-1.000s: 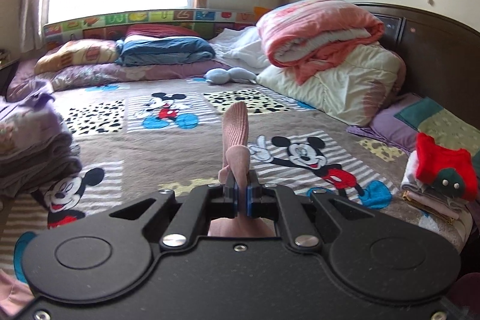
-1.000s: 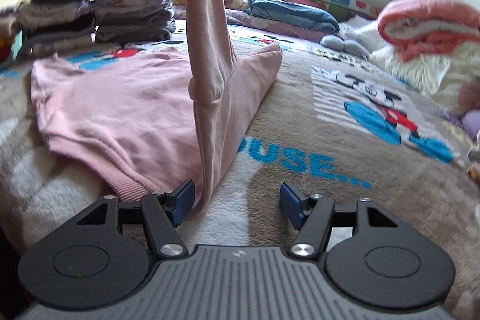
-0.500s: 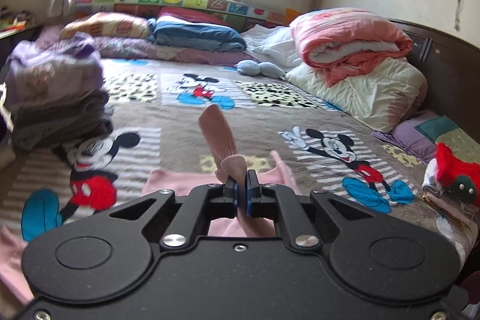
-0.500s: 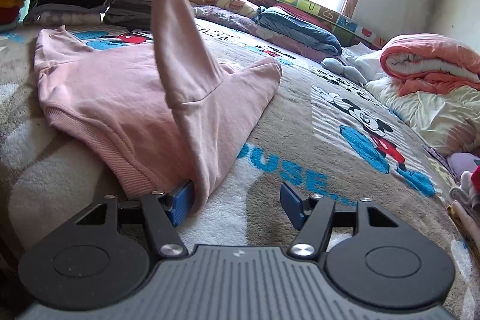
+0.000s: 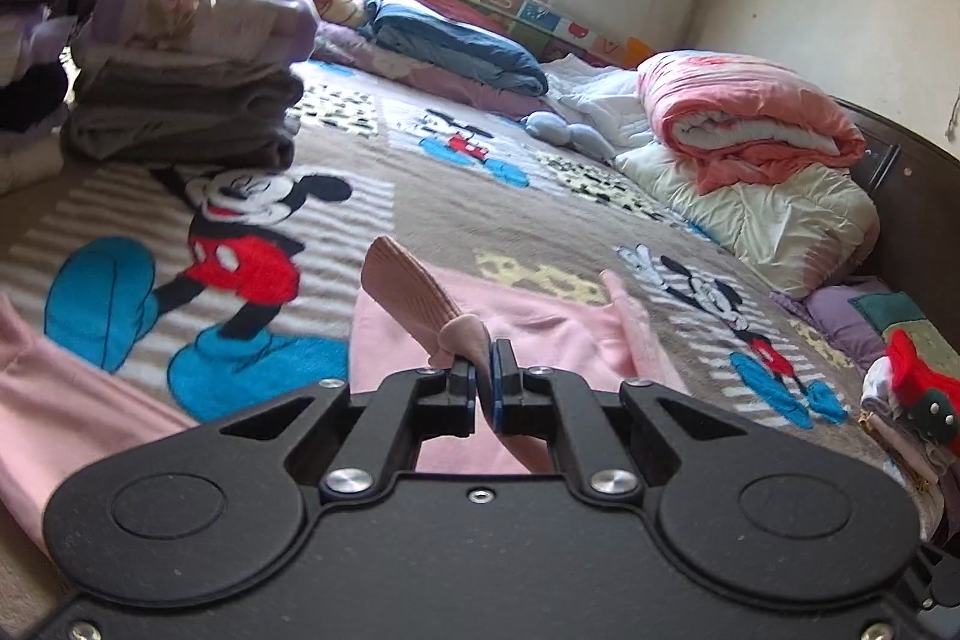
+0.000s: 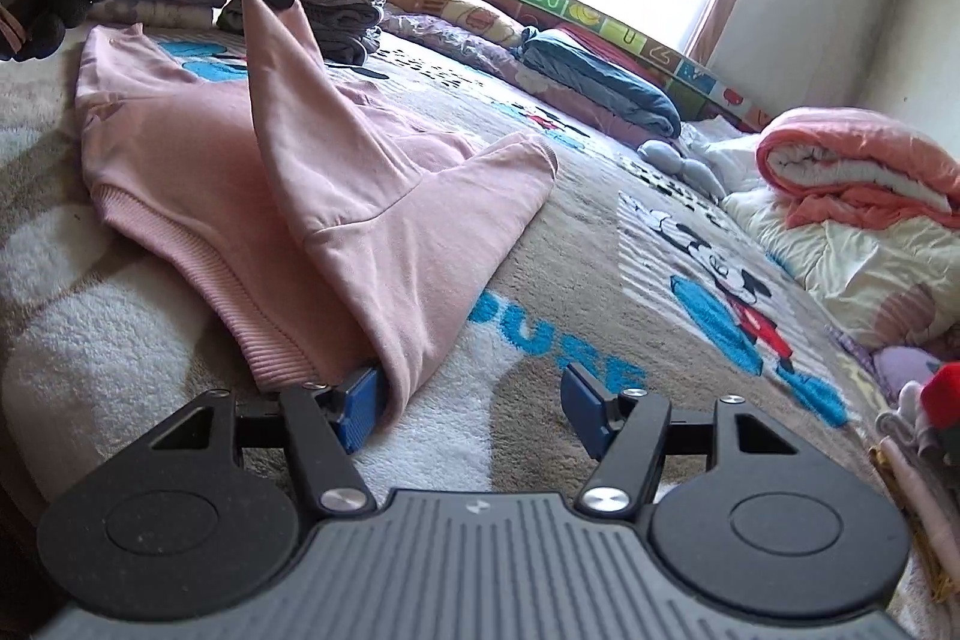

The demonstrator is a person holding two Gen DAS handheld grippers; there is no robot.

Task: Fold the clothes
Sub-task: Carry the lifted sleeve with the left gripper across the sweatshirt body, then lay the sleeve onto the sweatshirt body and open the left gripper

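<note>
On the Mickey Mouse blanket (image 6: 600, 244) lies a pink sweatshirt (image 6: 198, 172). My left gripper (image 5: 485, 381) pinches its ribbed cuff (image 5: 414, 292), lifting the sleeve above the body. My right gripper (image 6: 474, 400) rests open at the hem, its left pad touching the fabric. Folded clothes (image 5: 192, 88) are stacked beyond.

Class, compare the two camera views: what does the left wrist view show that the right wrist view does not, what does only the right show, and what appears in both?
Only the left wrist view shows the ribbed cuff pinched in the shut left gripper.

Only the right wrist view shows the open right gripper, the sweatshirt's ribbed hem, and the sleeve rising to the left gripper.

Both show the pink sweatshirt, the stack of folded clothes, the Mickey Mouse blanket and the rolled pink quilt.
</note>
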